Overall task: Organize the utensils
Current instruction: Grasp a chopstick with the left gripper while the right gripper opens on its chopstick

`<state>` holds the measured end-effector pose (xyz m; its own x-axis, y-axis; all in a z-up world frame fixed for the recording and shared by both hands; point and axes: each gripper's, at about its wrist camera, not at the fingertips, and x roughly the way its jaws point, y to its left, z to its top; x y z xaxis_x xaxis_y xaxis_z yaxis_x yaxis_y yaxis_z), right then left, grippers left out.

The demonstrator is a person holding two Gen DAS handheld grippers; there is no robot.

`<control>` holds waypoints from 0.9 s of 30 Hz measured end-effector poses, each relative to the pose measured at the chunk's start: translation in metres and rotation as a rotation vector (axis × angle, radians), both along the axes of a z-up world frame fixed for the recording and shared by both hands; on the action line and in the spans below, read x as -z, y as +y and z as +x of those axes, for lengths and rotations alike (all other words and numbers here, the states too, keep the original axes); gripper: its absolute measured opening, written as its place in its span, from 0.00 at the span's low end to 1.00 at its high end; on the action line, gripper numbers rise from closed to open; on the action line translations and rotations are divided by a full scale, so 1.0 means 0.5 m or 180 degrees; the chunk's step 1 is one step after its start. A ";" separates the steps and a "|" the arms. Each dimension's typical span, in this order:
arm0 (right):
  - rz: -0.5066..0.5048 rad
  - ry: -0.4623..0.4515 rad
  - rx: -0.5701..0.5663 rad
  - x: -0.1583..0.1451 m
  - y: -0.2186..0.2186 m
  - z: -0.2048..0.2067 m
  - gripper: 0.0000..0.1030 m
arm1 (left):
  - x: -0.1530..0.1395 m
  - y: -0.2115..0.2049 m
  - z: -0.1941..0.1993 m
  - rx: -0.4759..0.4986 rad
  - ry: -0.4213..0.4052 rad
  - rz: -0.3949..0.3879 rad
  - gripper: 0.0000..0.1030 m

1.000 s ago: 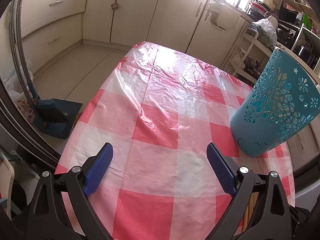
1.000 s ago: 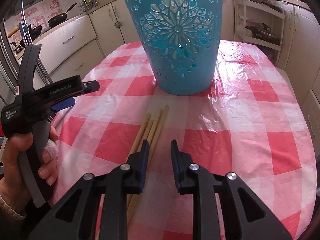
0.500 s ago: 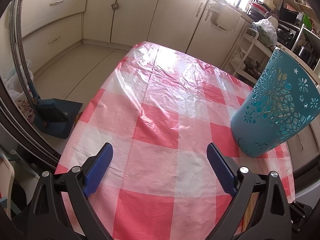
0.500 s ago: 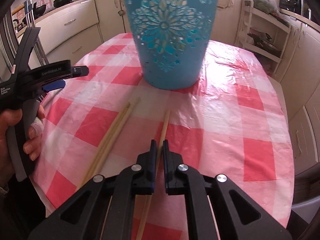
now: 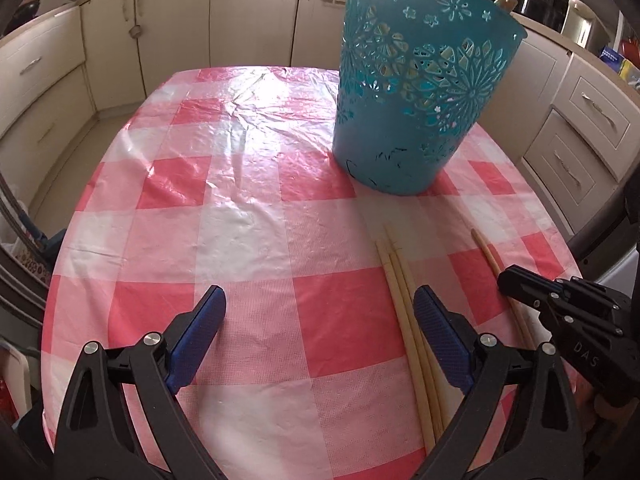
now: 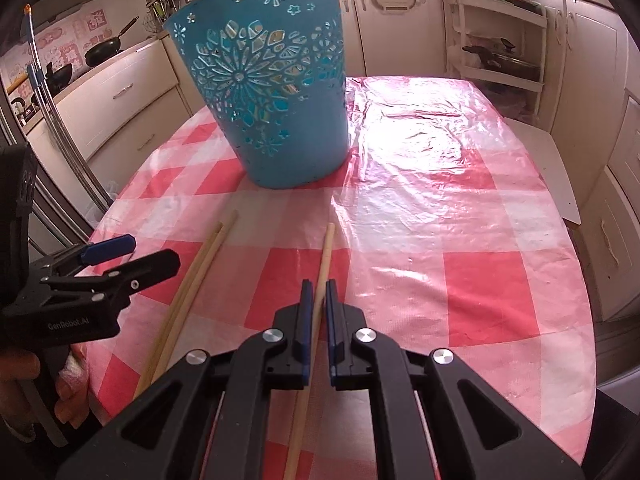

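Note:
A teal cut-out basket [image 5: 420, 92] stands upright on the red-and-white checked table; it also shows in the right wrist view [image 6: 276, 100]. My right gripper [image 6: 318, 300] is shut on one wooden chopstick [image 6: 325, 256], whose tip points toward the basket. In the left wrist view that chopstick [image 5: 490, 258] runs under my right gripper [image 5: 520, 284]. Three more chopsticks [image 5: 404, 304] lie side by side on the cloth, seen in the right wrist view as a bundle [image 6: 196, 276]. My left gripper [image 5: 320, 320] is open and empty, its right finger beside the bundle.
The tablecloth [image 5: 248, 208] is glossy and wrinkled. Cream kitchen cabinets [image 5: 168, 28] ring the table. A white shelf rack [image 6: 500, 44] holds a pan behind the table. The table's near edge drops off close to both grippers.
My left gripper has swung right, bringing the basket and chopsticks into its view. My right gripper stays shut on the single chopstick, now set apart from the bundle.

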<state>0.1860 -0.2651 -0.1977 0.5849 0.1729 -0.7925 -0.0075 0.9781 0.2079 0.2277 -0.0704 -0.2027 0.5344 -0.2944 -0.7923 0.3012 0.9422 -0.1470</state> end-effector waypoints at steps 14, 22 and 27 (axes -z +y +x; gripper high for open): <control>0.0093 -0.0010 -0.0002 0.001 -0.006 -0.001 0.12 | 0.001 -0.008 -0.012 -0.0025 -0.0031 0.0352 0.88; 0.0091 -0.0031 -0.0010 -0.001 -0.006 -0.003 0.21 | -0.002 -0.014 -0.001 -0.0053 0.0026 0.0405 0.88; 0.0094 -0.0032 -0.0003 -0.001 -0.007 -0.003 0.22 | 0.002 -0.031 -0.001 -0.0016 0.0079 0.0479 0.86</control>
<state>0.1846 -0.2688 -0.1973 0.5926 0.1967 -0.7811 -0.0106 0.9715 0.2366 0.2274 -0.0862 -0.2039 0.5152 -0.1687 -0.8403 0.2945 0.9556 -0.0113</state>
